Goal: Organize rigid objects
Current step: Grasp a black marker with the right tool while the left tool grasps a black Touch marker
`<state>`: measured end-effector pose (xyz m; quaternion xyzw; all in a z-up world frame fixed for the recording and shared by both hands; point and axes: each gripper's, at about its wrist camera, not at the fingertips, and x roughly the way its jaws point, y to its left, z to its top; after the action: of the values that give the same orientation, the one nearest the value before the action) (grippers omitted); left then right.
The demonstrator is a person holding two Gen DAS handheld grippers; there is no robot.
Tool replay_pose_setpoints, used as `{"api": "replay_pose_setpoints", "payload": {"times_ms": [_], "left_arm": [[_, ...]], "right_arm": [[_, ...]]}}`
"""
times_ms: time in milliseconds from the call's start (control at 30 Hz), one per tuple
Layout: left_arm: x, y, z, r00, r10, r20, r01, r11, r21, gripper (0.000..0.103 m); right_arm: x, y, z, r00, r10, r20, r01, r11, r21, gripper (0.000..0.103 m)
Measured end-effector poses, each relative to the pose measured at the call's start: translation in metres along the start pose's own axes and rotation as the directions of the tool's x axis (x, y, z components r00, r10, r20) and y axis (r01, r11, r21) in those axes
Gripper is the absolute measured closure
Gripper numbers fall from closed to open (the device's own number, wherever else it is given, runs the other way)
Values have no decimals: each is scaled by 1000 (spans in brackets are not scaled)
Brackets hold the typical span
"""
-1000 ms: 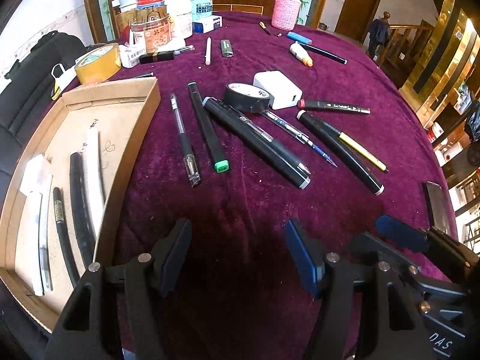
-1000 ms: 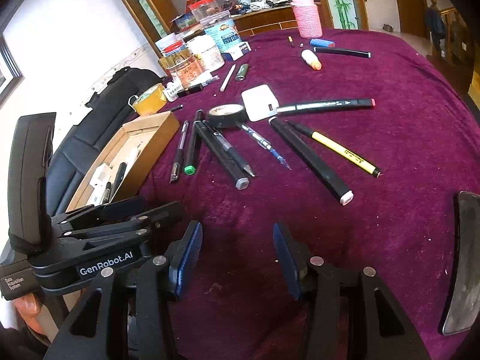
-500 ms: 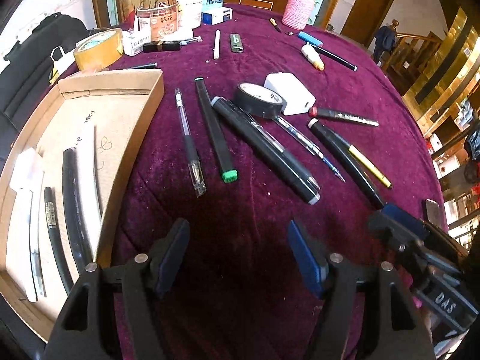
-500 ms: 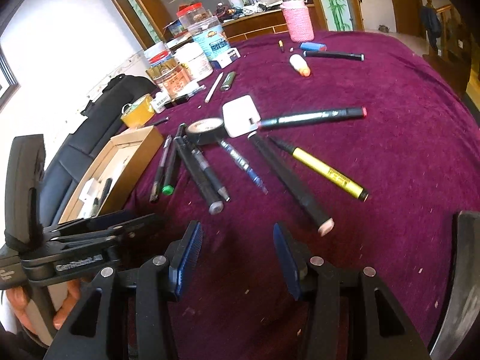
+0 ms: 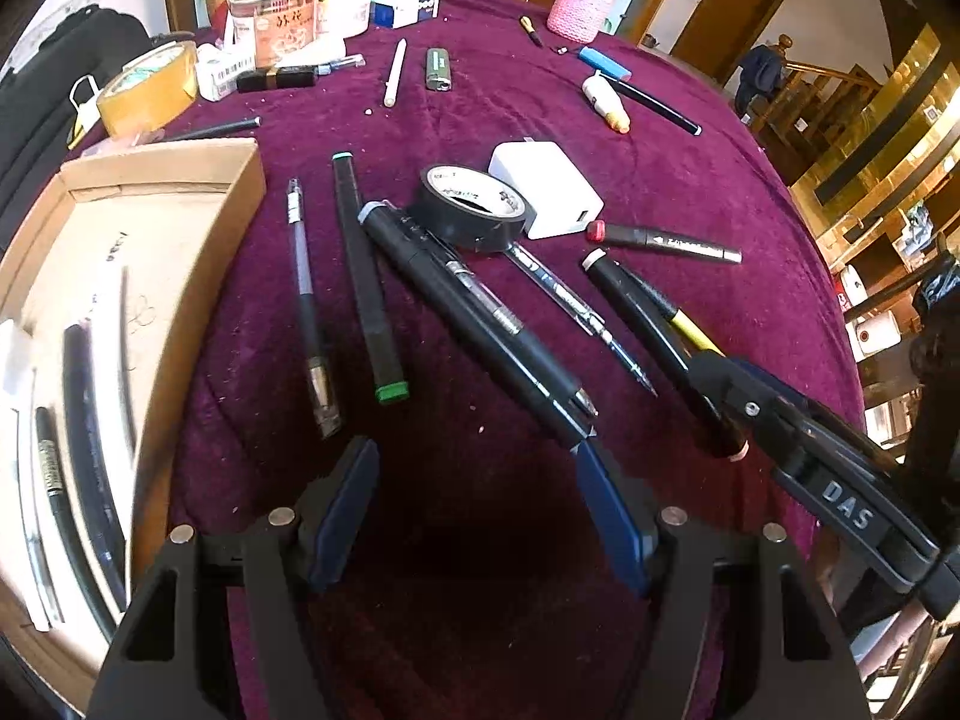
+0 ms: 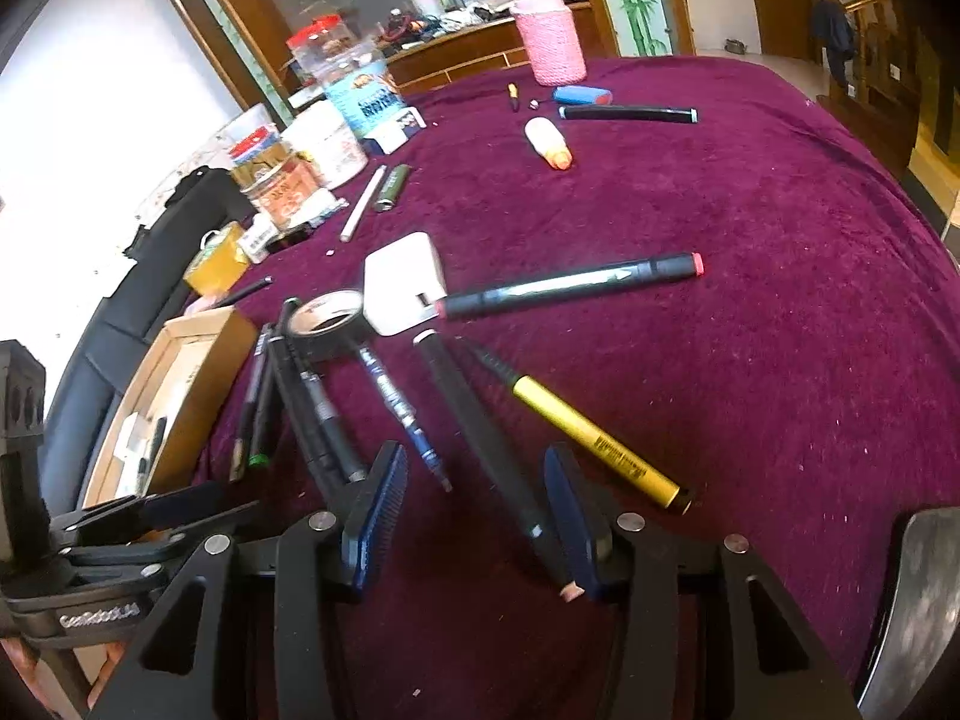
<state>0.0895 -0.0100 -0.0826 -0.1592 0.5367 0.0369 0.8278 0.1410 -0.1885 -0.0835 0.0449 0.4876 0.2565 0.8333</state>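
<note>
Several pens and markers lie on the purple cloth. A black marker with a pale end (image 6: 486, 432) runs between my right gripper's (image 6: 474, 468) open jaws, close to the right pad; it also shows in the left wrist view (image 5: 654, 336). A yellow-barrelled pen (image 6: 594, 438) lies just right of it. My left gripper (image 5: 474, 462) is open and empty; its right pad touches or nearly touches the tip of a thick black pen (image 5: 474, 318). A green-capped marker (image 5: 366, 282) and a gel pen (image 5: 309, 306) lie ahead of its left pad.
A cardboard tray (image 5: 198, 276) holding cables and strips sits at the left. A black tape roll (image 5: 471, 207), a white charger (image 5: 546, 189) and a red-tipped marker (image 5: 666, 240) lie further back. Jars, a yellow tape roll (image 5: 147, 87) and a pink-wrapped jar (image 6: 549, 45) stand at the far edge.
Both grippers have moved forward toward the pens. The right gripper's jaws now straddle the black marker with the pale end, and the left one's pads reach the thick black pen's tip.
</note>
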Motion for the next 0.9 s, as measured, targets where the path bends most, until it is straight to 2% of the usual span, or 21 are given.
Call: {"api": "replay_pose_setpoints", "payload": {"times_ms": [100,167,333,433,567,700,833,900], "left_arm": [[3,0,5,1000,-6,-6,6,1000,-19,35],[5,1,8,1000,-7,-12,7,1000,-31,35],[11,2,18,999,-19,-33,17,998,-63,36],[15,-1,23,999,-14,-42,11,997,-77,37],[21,-7,30,999,30,-43,-34,995,-96,43],[27,-8,35,996,74,-58,-80,991,-111,59],[26,-2,32,995,82,-59,-89,987,-135,60],[28,1,32,994,82,-66,-91,985,-149,56]], "right_arm": [[11,-3,7,1000,1,-17,-1,1000,-7,60],[19,-5,9,1000,3,-30,-3,1000,-12,70],[27,-4,7,999,1,-35,-3,999,-35,80],[26,-1,5,1000,0,-29,-2,999,-51,81],[26,0,5,1000,-9,-21,8,998,-60,81],[26,0,4,1000,-12,-19,11,998,-60,81],[25,1,4,1000,-19,-16,18,998,-62,81],[25,1,4,1000,-20,-16,19,998,-62,81]]}}
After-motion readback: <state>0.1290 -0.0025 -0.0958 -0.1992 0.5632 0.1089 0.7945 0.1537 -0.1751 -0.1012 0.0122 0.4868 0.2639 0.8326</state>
